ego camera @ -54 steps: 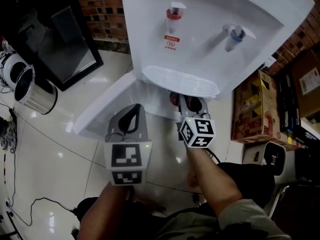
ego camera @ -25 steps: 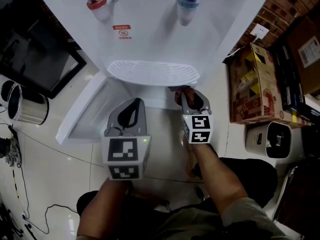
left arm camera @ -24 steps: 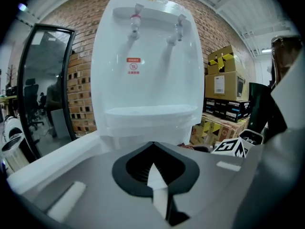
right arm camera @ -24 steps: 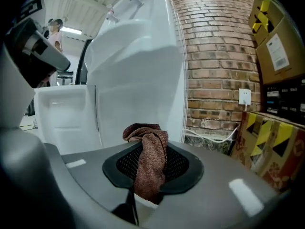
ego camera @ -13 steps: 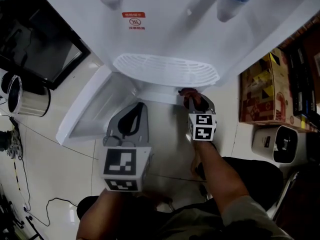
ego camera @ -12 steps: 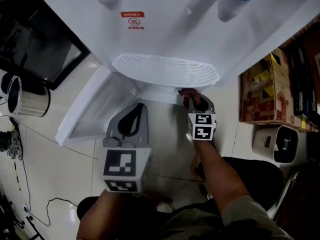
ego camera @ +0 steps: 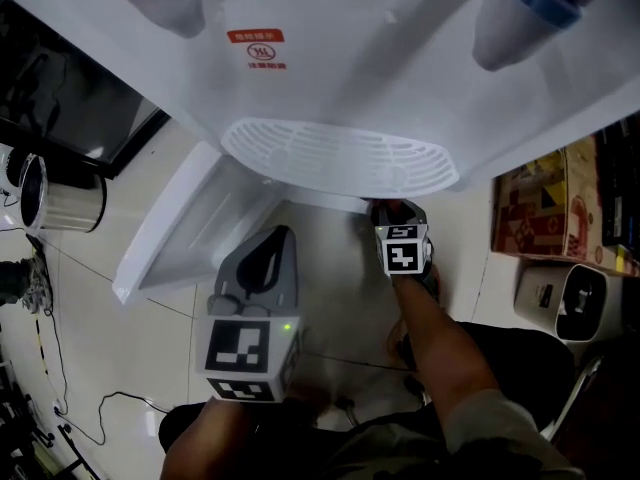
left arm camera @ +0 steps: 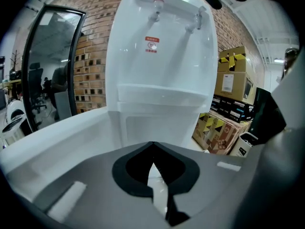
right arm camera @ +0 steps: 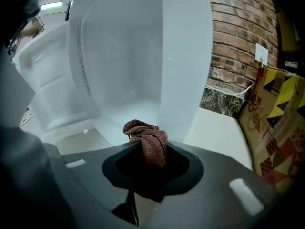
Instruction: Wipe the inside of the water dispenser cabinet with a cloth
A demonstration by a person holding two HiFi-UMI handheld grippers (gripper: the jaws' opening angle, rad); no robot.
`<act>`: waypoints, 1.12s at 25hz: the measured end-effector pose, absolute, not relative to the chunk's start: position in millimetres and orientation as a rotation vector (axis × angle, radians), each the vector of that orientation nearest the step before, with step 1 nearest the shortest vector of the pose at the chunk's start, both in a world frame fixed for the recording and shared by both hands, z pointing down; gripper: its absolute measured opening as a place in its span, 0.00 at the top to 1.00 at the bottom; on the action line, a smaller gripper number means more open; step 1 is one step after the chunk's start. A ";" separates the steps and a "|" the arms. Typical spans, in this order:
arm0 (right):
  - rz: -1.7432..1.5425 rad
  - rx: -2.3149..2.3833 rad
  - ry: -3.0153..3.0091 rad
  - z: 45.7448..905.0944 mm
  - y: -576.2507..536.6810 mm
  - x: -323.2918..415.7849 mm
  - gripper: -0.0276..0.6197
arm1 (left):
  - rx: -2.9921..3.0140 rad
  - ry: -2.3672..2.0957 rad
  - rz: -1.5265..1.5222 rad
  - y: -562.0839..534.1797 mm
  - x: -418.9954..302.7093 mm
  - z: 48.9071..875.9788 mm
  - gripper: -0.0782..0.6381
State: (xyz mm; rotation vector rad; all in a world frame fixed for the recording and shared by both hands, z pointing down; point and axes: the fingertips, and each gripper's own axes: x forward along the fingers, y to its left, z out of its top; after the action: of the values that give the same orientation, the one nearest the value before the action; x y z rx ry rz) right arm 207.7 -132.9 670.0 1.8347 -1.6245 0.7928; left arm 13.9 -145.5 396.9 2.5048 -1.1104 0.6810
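Note:
The white water dispenser [ego camera: 350, 58] fills the top of the head view, its cabinet door [ego camera: 175, 228] swung open to the left. My right gripper [ego camera: 387, 208] is shut on a bunched brown cloth [right arm camera: 147, 136] just under the drip grille [ego camera: 340, 158], at the cabinet mouth. In the right gripper view the cloth sticks out past the jaws, with the white cabinet interior [right arm camera: 124, 66] right ahead. My left gripper [ego camera: 277, 232] hangs shut and empty in front of the open door. In the left gripper view it [left arm camera: 152, 146] faces the cabinet opening [left arm camera: 159, 125].
A steel pot [ego camera: 50, 193] and a black-framed panel [ego camera: 95, 118] stand at the left. Printed cardboard boxes [ego camera: 545, 208] and a small white appliance [ego camera: 565, 303] are at the right, a brick wall [right arm camera: 238, 27] behind them. A cable [ego camera: 70, 408] lies on the tiled floor.
The right gripper has sunk with the cloth and tipped downward at the cabinet mouth. The left gripper has dropped slightly. The dispenser now looms larger in the head view.

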 end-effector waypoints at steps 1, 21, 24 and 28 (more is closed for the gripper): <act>0.805 1.825 -1.616 674.4 -133.2 206.9 0.78 | 2.501 -1.113 0.689 -145.5 13.2 400.2 0.89; 0.785 1.786 -1.805 641.8 -176.2 117.5 0.78 | 2.460 -1.259 0.581 -154.8 -27.1 369.5 0.89; 0.764 1.816 -1.882 624.4 -206.0 93.0 0.78 | 2.427 -1.290 0.541 -154.6 -39.2 360.5 0.89; 0.785 1.855 -1.938 617.3 -241.6 69.8 0.78 | 2.396 -1.328 0.488 -157.7 -50.6 349.9 0.89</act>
State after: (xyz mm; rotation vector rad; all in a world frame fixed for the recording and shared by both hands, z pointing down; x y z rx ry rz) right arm 69.8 -241.6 617.3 1.8547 -1.9380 0.7851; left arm -50.6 -157.7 349.9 2.3956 -1.3281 0.4876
